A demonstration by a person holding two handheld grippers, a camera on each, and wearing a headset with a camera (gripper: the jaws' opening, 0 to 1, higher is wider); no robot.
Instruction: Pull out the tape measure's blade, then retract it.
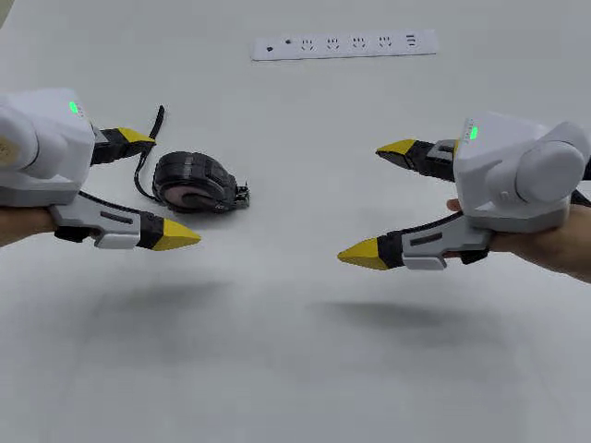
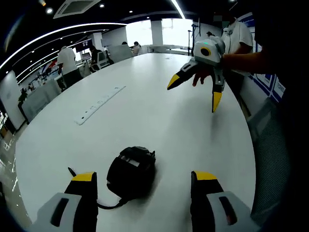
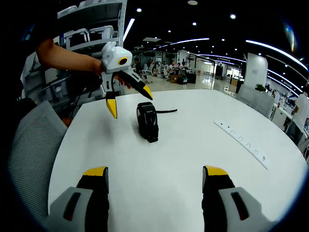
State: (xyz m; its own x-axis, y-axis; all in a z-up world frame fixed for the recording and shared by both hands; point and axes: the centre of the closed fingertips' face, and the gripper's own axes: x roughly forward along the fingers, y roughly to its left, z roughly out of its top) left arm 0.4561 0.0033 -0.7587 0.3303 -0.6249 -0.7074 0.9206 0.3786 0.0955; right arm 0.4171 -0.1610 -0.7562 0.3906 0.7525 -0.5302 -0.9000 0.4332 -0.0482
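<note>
Both pairs of fingers point(image 1: 175, 235) are spread wide with nothing between them. The left gripper point(image 1: 174, 188) and right gripper point(image 1: 360, 203) hover above the table point(image 1: 295, 351), tips facing each other and well apart. Each gripper's body is cut off by its own edge of the head view.

The tape point(image 1: 192, 182) rests on the table just beside the left gripper's fingers, touching neither. In the left gripper view it sits ahead of the two jaws, between them.

Its long axis runs left to right across the head view, dipping slightly toward the person at the right end. There the small metal hook point(image 1: 243, 195) sits against the mouth and points toward the right gripper.

A black strap point(image 1: 146, 157) leaves the opposite end and runs away from the person, crossing the far left finger. I cannot tell whether the two touch.

Whether the case stands on its base or lies on its side is hard to make out, and its markings are too blurred to read.

A power strip point(image 1: 343, 43) lies at the far side, well apart.
</note>
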